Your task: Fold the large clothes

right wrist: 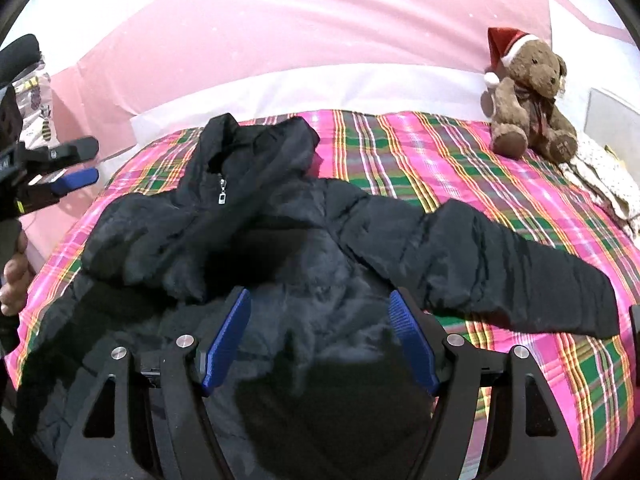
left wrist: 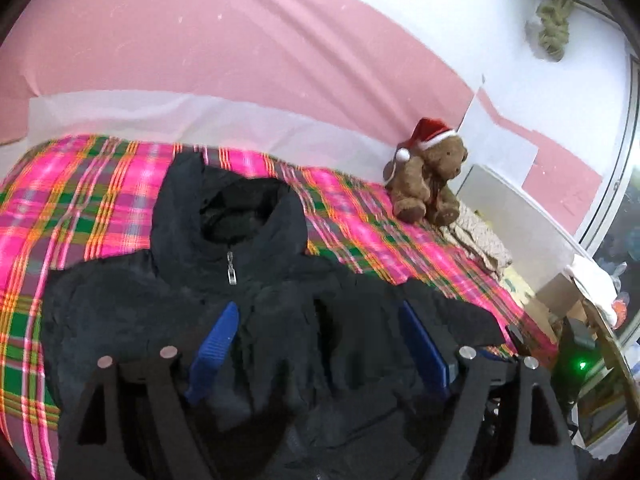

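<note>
While both the left gripper (left wrist: 316, 344) and right gripper (right wrist: 320, 340) are hovering wide open and empty over the black puffer jacket (right wrist: 280, 248) (slippery-looking), a shallow pinch is risking the outstretched sleeve (right wrist: 500, 268) sliding free.

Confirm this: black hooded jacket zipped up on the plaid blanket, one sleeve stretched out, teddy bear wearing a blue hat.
One error: the teddy bear wears a red Santa hat, not blue, as the right wrist view shows. The black jacket, zipped up, its sleeve stretched across the plaid blanket, is right.

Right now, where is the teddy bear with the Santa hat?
The teddy bear sits upright at the far right corner of the plaid blanket, against the pink wall, beyond the outstretched sleeve of the black jacket; both views show it upper right.
</note>
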`<action>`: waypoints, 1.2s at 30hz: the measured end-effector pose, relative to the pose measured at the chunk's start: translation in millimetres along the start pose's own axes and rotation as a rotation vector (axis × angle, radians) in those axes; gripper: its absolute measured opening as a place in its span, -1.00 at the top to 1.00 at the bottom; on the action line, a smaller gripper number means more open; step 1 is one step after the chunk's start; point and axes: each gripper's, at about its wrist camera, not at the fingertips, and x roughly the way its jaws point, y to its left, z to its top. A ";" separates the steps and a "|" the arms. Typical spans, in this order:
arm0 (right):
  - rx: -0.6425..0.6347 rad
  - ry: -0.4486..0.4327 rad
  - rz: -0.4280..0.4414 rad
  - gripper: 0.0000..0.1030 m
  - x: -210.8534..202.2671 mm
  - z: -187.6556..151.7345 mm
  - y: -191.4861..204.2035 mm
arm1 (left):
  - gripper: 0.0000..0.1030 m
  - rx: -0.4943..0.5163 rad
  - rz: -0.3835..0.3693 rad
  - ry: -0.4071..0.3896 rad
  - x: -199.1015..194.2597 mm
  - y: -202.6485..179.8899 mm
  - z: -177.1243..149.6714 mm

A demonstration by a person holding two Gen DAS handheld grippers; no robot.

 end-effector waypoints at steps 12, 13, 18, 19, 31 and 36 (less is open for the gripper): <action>-0.042 0.143 0.076 -0.14 82.6 13.8 28.0 | -0.62 -0.062 0.377 0.103 49.5 124.4 1.7; -0.042 0.168 0.078 -0.08 98.0 15.8 29.7 | -0.62 -0.076 0.405 0.126 57.6 139.0 -1.1; -0.007 0.239 0.059 -0.02 163.1 26.4 17.6 | -0.61 -0.132 0.438 0.174 81.0 178.4 -27.2; 0.005 0.243 0.063 -0.02 170.9 27.2 13.9 | -0.62 -0.134 0.433 0.163 81.8 179.2 -29.2; 0.003 0.192 0.046 -0.02 140.7 36.7 9.8 | -0.62 -0.061 0.421 0.105 42.2 146.6 -25.7; -0.035 0.244 0.026 -0.02 148.9 21.7 11.4 | -0.62 -0.053 0.455 0.163 46.8 147.0 -43.7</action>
